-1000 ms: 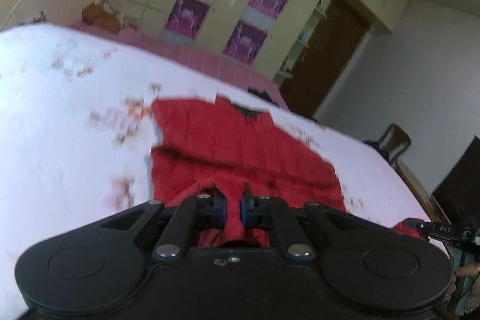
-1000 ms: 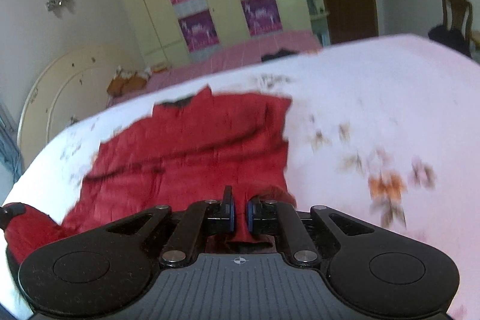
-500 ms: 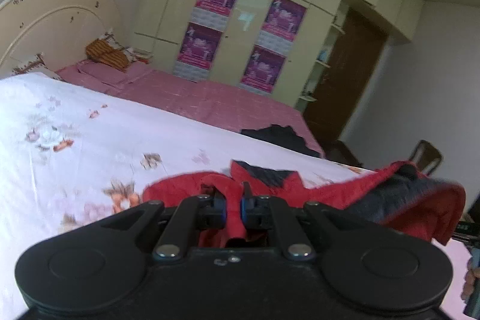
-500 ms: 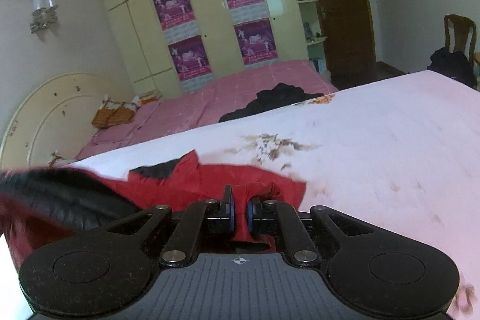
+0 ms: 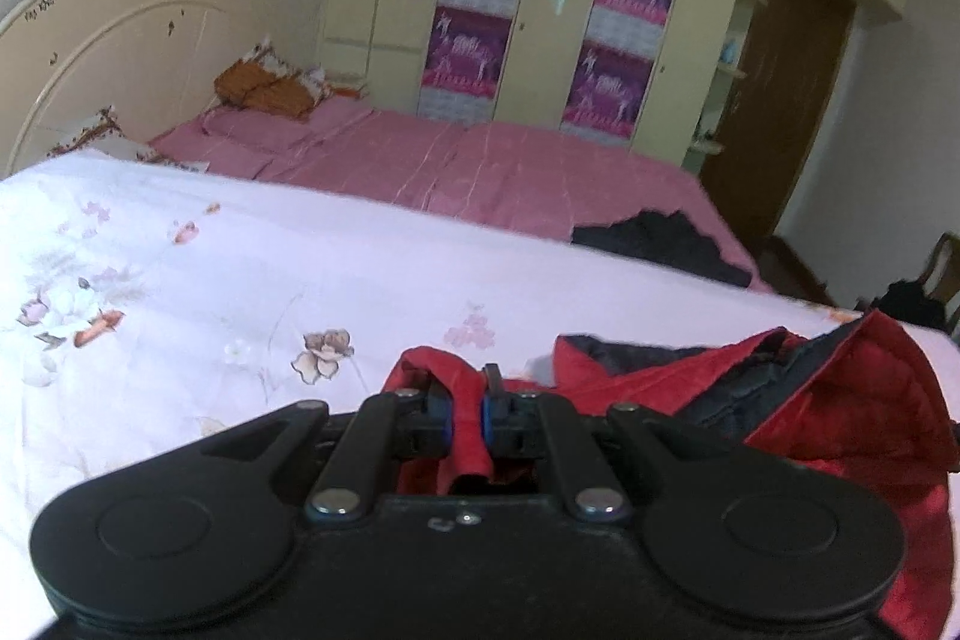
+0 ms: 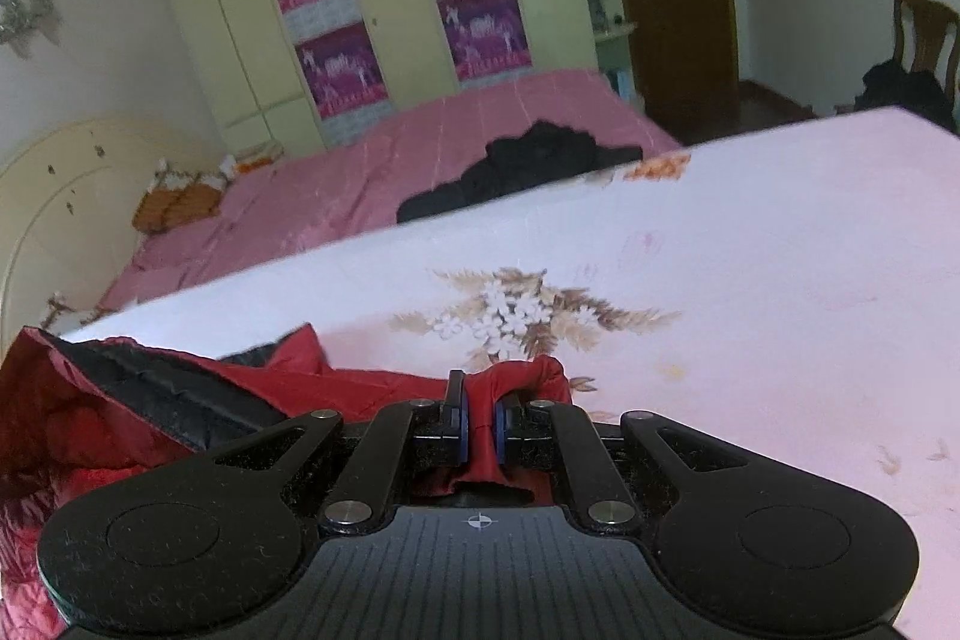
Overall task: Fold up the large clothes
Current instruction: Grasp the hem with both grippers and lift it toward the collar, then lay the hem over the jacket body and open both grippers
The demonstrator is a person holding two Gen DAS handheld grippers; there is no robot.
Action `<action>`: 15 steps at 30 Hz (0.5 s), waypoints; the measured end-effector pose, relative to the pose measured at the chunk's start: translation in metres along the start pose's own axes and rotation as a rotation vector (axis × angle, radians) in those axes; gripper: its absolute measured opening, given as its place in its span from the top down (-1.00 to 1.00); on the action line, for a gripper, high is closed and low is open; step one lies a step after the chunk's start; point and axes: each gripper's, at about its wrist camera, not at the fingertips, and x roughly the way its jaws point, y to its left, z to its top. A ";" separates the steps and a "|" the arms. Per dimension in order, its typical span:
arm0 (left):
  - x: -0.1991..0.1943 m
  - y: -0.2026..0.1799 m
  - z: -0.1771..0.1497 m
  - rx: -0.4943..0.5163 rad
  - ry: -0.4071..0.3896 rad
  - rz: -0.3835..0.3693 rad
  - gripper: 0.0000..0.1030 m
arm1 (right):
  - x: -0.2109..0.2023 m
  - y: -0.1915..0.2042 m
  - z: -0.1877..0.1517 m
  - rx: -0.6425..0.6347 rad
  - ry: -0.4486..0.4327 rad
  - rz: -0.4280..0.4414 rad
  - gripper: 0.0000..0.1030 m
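Jacket (image 5: 840,400) hem pinched thin in both your hand-held grippers (image 5: 467,415) (image 6: 480,427); yank it and the fabric could slip onto the bed (image 5: 240,280).

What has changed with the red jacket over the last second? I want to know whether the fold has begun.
The red jacket, which lay spread flat on the floral bedspread, has had its near edge carried up and over toward the far side, so its dark lining shows. Unchanged: the left gripper and right gripper stay clamped on red fabric; nothing was let go.
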 end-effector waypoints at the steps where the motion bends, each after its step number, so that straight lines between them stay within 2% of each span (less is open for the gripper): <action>1: 0.006 0.000 -0.001 0.003 0.008 0.008 0.85 | 0.008 -0.001 0.000 0.001 0.014 -0.004 0.86; 7: 0.034 0.006 -0.005 0.008 0.038 0.051 0.81 | 0.042 -0.008 -0.004 0.013 0.062 -0.017 0.86; 15: 0.061 0.006 -0.004 0.002 0.083 0.109 0.63 | 0.066 -0.012 0.004 0.082 0.102 -0.006 0.85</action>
